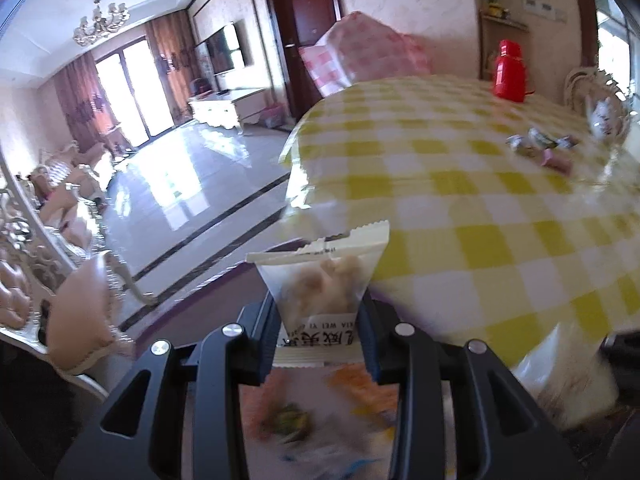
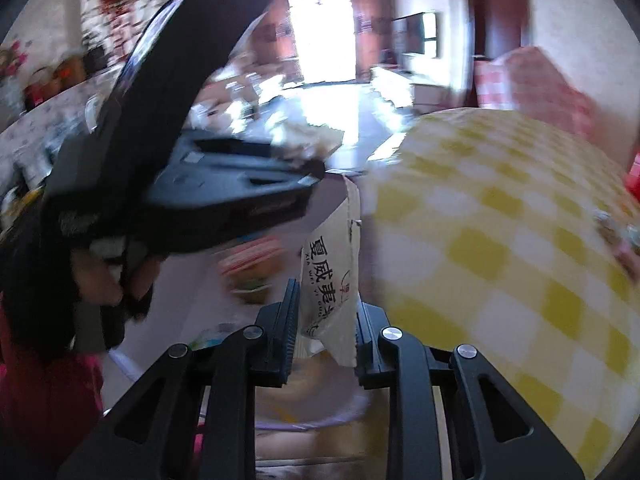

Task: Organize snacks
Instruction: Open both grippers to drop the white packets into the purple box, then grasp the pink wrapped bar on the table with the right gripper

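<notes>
1. Packets come first: each gripper carries one small sealed snack packet, white film with printed characters and a pale lumpy filling visible through the clear part. The left packet (image 1: 324, 292) stands upright between the fingers, its crimped top seam uppermost; the right packet (image 2: 334, 276) is turned edge-on, seam pointing up.

2. Handling, as I judge it: very light, soft and crinkly, with slick film that could slide if pinched only at the seam. The filling looks crumbly, so a hard squeeze might crush it. Best hold is across the lower body, where the filling gives the pads something to bear on.

3. The left gripper (image 1: 322, 322) is clenched on its packet's lower half, jaws narrowed to the packet's width and touching both sides.

4. The right gripper (image 2: 326, 320) likewise grasps its packet low down, jaws drawn close with the film pressed between them.

5. Both packets hang in the air just off the near edge of the table with the yellow checked cloth (image 1: 480, 208), above a blurred container (image 2: 312, 400) holding other snacks; its exact form I cannot tell.

6. Farther off on the cloth lie a few wrapped sweets (image 1: 540, 148), a red flask (image 1: 509, 72) and a teapot (image 1: 604, 118).

7. The other handheld gripper (image 2: 192, 184) shows at the right view's upper left.
</notes>
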{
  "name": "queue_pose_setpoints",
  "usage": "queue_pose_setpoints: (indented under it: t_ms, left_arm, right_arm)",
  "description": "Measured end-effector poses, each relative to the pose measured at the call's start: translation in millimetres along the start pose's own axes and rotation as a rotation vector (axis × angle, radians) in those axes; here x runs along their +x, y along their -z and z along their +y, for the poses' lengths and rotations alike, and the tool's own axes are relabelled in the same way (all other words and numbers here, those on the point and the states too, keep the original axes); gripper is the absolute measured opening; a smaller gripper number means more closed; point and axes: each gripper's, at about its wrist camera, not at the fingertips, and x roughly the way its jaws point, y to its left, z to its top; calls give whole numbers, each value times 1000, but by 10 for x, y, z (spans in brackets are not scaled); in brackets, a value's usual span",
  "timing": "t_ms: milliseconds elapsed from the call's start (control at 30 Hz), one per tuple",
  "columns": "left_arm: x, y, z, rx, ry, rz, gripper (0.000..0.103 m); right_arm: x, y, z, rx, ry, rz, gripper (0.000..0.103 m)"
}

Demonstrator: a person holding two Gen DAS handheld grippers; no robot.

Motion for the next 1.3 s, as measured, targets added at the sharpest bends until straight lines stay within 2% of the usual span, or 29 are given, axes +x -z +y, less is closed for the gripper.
queue_pose_setpoints:
  t_ms: [33,67,100,167,233,400,500,567,633,733,800,900,1000,1167,1300]
  left_arm:
    - [-16,-1,83,-9,-27,6,44]
    - [-35,-5,148,-23,-55,5,68]
    - [-75,-7,218,-44,-96,-10,92]
    - [-177,-23,368,-112,-203,-73,99]
    - [-227,-28,446,-159,-208,-90,101]
    - [-263,-30,329,-204,-112,-134,101]
    - [-250,-52,31,-196,49,-146,101]
    - [-185,-80,-229,-188,154,-122,101]
    - [-130,-133,-604,-152,273,-84,101]
    - [-80,-267,-1192,-70,395,-50,101]
    - [-59,-417,-1603,-12,461,-61,101]
    - [102,-667,-2101,-2,490,-81,101]
    - [390,-950,-2465,-79,509,-48,101]
    - [919,-1415,-2816,-294,500,0,101]
    - [1417,-1690,-2893,-521,430,7,101]
  right_arm:
    - [24,-13,48,-8,-17,-5,26]
    - [36,-29,86,-14,-27,-13,34]
    - [8,-42,79,-4,-31,-37,47]
    - [-93,-49,-41,43,-31,-86,61]
    - [-206,-41,-237,103,2,-114,62]
    - [-550,132,-927,283,109,-137,65]
    - [-764,326,-1363,383,196,-132,70]
    - [-965,514,-1630,430,300,-135,73]
    - [-1135,697,-1891,496,355,-139,77]
    - [-1364,949,-2292,600,436,-143,79]
    - [-1488,1098,-2510,651,478,-150,81]
    - [-1584,1250,-2768,712,501,-156,84]
    - [-1733,1391,-3038,757,536,-153,86]
    - [-1685,1322,-3663,826,592,-108,86]
    - [-1697,1245,-4197,908,676,-122,87]
